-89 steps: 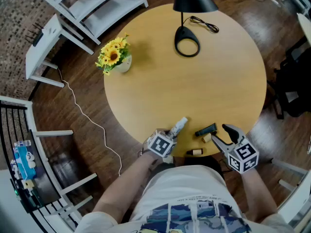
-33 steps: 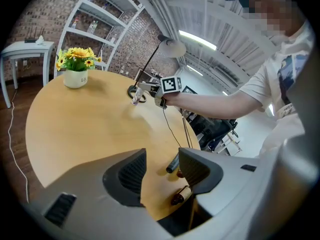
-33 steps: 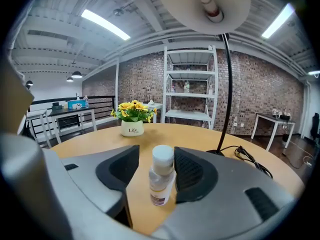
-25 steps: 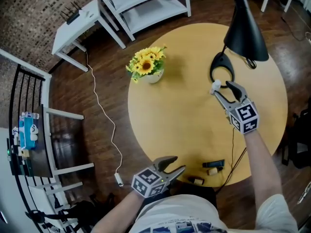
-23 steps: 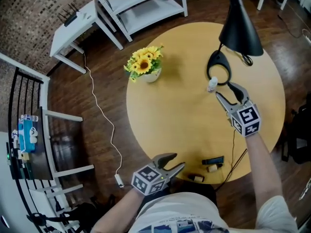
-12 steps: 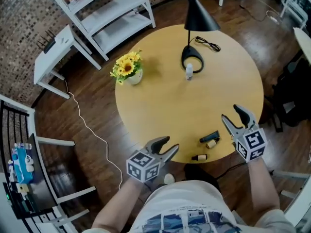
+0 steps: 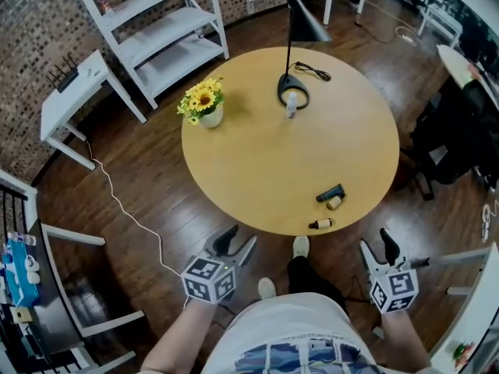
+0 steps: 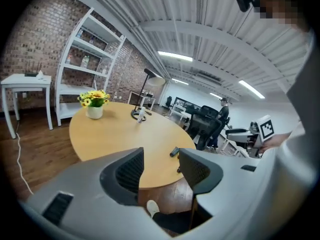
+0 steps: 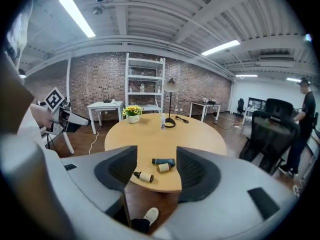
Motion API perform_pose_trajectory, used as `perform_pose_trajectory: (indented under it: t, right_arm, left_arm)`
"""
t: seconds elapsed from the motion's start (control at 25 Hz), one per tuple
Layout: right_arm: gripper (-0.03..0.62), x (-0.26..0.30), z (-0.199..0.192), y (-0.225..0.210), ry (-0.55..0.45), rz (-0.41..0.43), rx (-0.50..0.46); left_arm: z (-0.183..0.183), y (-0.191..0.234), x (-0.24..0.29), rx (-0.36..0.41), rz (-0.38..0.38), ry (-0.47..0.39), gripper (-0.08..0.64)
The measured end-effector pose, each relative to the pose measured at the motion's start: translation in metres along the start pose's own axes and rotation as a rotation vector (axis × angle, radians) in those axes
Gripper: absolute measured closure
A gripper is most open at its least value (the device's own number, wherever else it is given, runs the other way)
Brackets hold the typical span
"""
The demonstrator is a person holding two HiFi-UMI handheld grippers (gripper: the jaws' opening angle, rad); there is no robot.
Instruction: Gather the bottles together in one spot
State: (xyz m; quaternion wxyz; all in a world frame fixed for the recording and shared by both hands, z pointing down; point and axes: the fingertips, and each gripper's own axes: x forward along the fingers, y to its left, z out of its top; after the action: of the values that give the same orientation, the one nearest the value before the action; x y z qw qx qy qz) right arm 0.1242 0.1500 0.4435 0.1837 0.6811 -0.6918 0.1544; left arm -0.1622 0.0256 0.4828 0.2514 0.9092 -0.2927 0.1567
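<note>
A white bottle (image 7: 291,104) stands upright beside the lamp base (image 7: 290,90) at the far side of the round table (image 7: 257,154). Three bottles lie near the front edge: a dark teal one (image 7: 330,193), a tan one (image 7: 334,202) and a small dark-capped one (image 7: 320,224). Both grippers hang off the table, over the floor beside my body. My left gripper (image 7: 236,245) is open and empty, and so is my right gripper (image 7: 377,248). Between the right jaws' tips (image 9: 156,170) I see the teal bottle (image 9: 164,161) and the small bottle (image 9: 143,176) far ahead.
A vase of yellow flowers (image 7: 203,104) stands at the table's left rim. A black lamp (image 7: 300,14) with its cord rises at the back. Around the table are a white shelf unit (image 7: 156,29), a white side table (image 7: 74,92) and an office chair (image 7: 448,139).
The right gripper let go of the white bottle by the lamp base. Both grippers then drew back past the table's near edge, and the view pulled away from the table.
</note>
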Motion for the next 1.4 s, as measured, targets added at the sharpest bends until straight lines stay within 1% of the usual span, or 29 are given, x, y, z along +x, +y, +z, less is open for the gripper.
perform_pose_trajectory:
  t: [0.12, 0.24, 0.36, 0.48, 0.56, 0.68, 0.8, 0.88, 0.92, 1.0, 1.08, 1.16, 1.24, 1.32, 1.4]
  right_arm:
    - [0.324, -0.028, -0.014, 0.014, -0.002, -0.040, 0.049]
    - [0.324, -0.044, -0.026, 0.027, 0.014, -0.050, 0.074]
    - [0.324, -0.051, -0.030, 0.041, 0.021, -0.037, 0.067]
    - [0.324, -0.050, -0.029, 0.046, 0.020, -0.015, 0.033]
    - [0.324, -0.048, -0.031, 0.047, 0.027, -0.004, 0.026]
    - [0.324, -0.045, -0.037, 0.055, 0.048, 0.033, 0.010]
    - [0.324, -0.041, -0.047, 0.064, 0.091, 0.092, -0.025]
    - [0.324, -0.036, -0.055, 0.068, 0.121, 0.136, -0.080]
    - [0.324, -0.032, -0.058, 0.069, 0.135, 0.157, -0.118]
    - [0.324, -0.020, -0.062, 0.065, 0.157, 0.191, -0.181]
    - [0.324, -0.007, -0.063, 0.054, 0.171, 0.207, -0.201]
    - [0.324, 0.005, -0.062, 0.042, 0.181, 0.215, -0.187]
    - [0.324, 0.016, -0.056, 0.030, 0.175, 0.226, -0.171]
    - [0.324, 0.029, -0.052, 0.019, 0.164, 0.233, -0.154]
    - [0.325, 0.039, -0.051, 0.008, 0.161, 0.243, -0.117]
  left_arm:
    - [-0.011, 0.008, -0.027, -0.005, 0.073, 0.007, 0.360]
    - [-0.016, 0.011, -0.046, -0.010, 0.128, 0.010, 0.359]
    - [-0.021, 0.009, -0.058, 0.002, 0.177, 0.021, 0.357]
    - [-0.027, 0.005, -0.062, -0.024, 0.190, 0.027, 0.357]
    - [-0.028, 0.002, -0.063, -0.028, 0.186, 0.020, 0.357]
    - [-0.033, -0.006, -0.064, -0.015, 0.154, 0.016, 0.356]
    - [-0.046, -0.021, -0.055, 0.024, 0.105, 0.058, 0.335]
    - [-0.053, -0.032, -0.045, 0.045, 0.070, 0.084, 0.329]
    - [-0.054, -0.037, -0.040, 0.050, 0.056, 0.091, 0.314]
    - [-0.053, -0.043, -0.029, 0.052, 0.033, 0.097, 0.314]
    - [-0.050, -0.046, -0.019, 0.056, 0.027, 0.107, 0.313]
    - [-0.047, -0.046, -0.007, 0.084, 0.039, 0.122, 0.313]
    - [-0.043, -0.045, 0.013, 0.139, 0.050, 0.146, 0.314]
    - [-0.041, -0.043, 0.043, 0.217, 0.052, 0.196, 0.314]
    - [-0.045, -0.045, 0.083, 0.304, 0.043, 0.268, 0.317]
